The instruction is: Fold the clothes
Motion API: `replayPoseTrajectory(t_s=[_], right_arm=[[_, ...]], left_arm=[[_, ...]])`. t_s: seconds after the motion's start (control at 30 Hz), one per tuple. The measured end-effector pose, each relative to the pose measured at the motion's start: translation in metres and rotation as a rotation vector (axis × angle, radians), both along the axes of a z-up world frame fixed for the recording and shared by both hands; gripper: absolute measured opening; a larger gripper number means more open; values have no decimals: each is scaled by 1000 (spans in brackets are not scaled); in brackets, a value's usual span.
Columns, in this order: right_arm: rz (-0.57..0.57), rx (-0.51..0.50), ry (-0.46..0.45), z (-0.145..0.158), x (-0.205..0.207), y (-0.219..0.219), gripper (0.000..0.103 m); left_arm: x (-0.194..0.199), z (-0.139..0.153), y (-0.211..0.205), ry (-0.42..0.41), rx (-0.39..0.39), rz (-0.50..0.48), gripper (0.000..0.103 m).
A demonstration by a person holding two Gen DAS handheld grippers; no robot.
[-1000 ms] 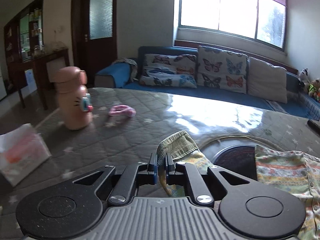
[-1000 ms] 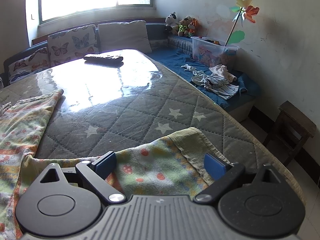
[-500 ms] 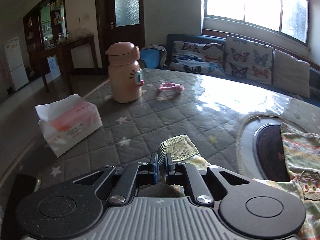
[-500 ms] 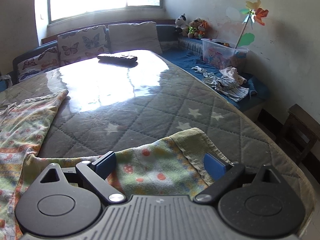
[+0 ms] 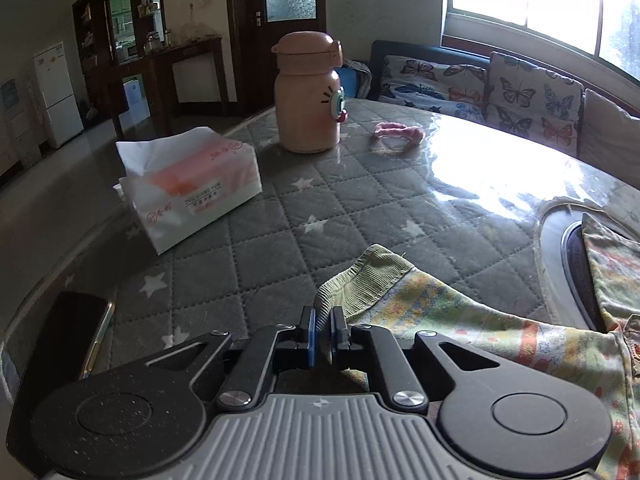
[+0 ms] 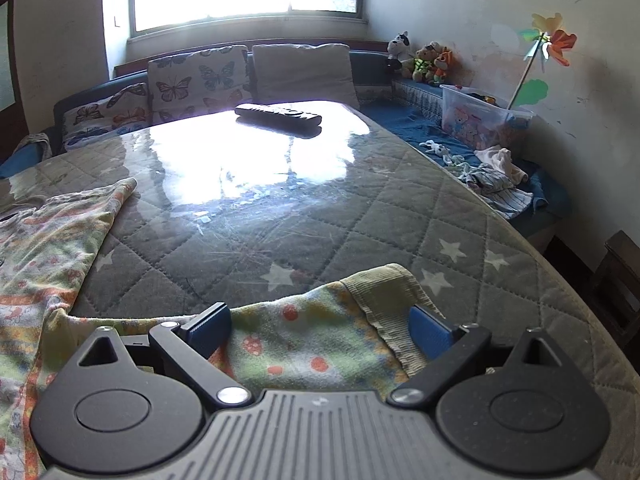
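A child's patterned garment [image 5: 460,312] with green ribbed cuffs lies on the quilted grey table [image 5: 320,200]. My left gripper [image 5: 323,334] is shut on the edge of one green ribbed cuff [image 5: 364,280] and holds it just above the table. In the right wrist view the same garment [image 6: 304,340] spreads under my right gripper [image 6: 320,324], which is open, with its blue pads on either side of the other sleeve end and its green cuff [image 6: 384,296]. More of the garment [image 6: 48,240] lies at the left.
A tissue pack [image 5: 188,184], a pink bottle [image 5: 308,92] and a pink hair tie [image 5: 396,132] stand on the table's left part. A dark phone [image 5: 68,348] lies near the left edge. A remote control [image 6: 278,114] lies at the far side. A sofa with butterfly cushions [image 6: 200,80] runs behind the table.
My left gripper has swung left and drawn back with the cuff held; bottle and tissue pack now sit nearer centre. The right gripper stayed open over the sleeve, shifting only slightly.
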State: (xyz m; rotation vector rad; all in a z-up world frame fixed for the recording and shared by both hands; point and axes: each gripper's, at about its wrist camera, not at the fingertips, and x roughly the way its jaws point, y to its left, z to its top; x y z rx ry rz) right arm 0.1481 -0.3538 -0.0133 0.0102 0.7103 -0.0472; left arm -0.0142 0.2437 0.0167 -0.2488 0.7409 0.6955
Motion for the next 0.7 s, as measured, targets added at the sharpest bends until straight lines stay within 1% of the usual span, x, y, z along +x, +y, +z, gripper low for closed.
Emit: replayPoseTrajectory(t_s=[0.2,0.37,0.43,0.47,0.53,0.57,0.6,0.7], right_arm=[[25,2,1,-1,8,3,97],[39,0,2,-1,14,6,98],[42,-5,6,0,13,6,97],[44,-8,8,0,13,5,97],[44,-14,12,2,11,5,96],[45,-19,12,4,9,5,96],[47,-25,13,5,7,5,96],[101,-49,2,13,-3,17,96]], left_arm=[[-2,-3,6,13,-7,14,8],[2,-7,4,38,11,9,10],[1,-6,4,43,16,8,13],[0,-6,5,46,20,11,18],[-3,-5,5,54,34,20,21],[-5,-5,6,56,34,24,27],[-7,-4,6,57,32,28,35],[-12,2,1,52,51,17,46]])
